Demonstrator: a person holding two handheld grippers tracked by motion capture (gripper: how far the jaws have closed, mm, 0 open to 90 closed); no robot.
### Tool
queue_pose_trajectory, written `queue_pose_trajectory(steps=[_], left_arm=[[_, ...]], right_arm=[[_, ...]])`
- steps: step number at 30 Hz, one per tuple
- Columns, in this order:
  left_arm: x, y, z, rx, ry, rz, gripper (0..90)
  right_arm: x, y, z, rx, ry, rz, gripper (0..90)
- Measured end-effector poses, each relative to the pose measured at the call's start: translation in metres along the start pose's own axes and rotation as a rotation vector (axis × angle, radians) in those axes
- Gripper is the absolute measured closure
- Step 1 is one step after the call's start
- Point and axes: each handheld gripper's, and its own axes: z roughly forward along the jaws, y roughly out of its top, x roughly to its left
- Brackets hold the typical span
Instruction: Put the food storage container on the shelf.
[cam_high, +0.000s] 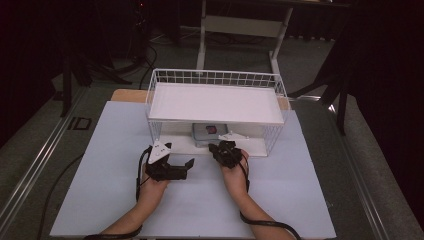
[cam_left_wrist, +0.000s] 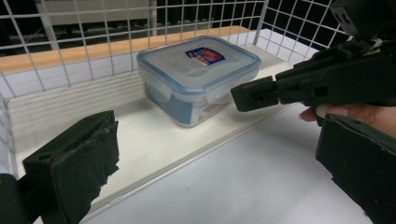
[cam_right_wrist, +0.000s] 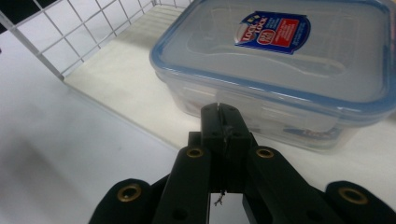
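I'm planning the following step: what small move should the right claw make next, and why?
Probably ease the right claw forward until its closed tips meet the near wall of the lidded container. Its jaws are pressed together with nothing between them, aimed at that wall, on the lower shelf of the wire rack. The left claw is open beside it.

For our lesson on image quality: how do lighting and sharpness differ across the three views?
High view: dim, dark surroundings, the white wire rack brightest. Left gripper view: the lidded plastic container sharp, the near jaws soft. Right gripper view: the container's label slightly blurred, soft glare on the lid.
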Motion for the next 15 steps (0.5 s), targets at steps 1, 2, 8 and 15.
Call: queue_pose_trajectory(steps=[1,2,8,15], left_arm=[[0.0001,0.0000,-0.0004,-0.003,0.001,0.000,0.5],[0.0002,0.0002,-0.0006,0.000,0.002,0.001,0.5],[0.0012,0.0001,-0.0011,-0.004,0.004,-0.007,0.5],[0.0014,-0.0009,0.0002,-0.011,-0.019,0.012,0.5]], right_arm=[[0.0004,0.0013,0.0011,-0.004,-0.007,-0.005,89.9],[0.0004,0.0024,0.0021,-0.003,-0.009,-0.004,89.9],[-0.0016,0.0081,0.0088,-0.003,-0.007,-0.002,89.6],[-0.0009,0.0099,0.0075,-0.005,-0.019,-0.015,86.4]])
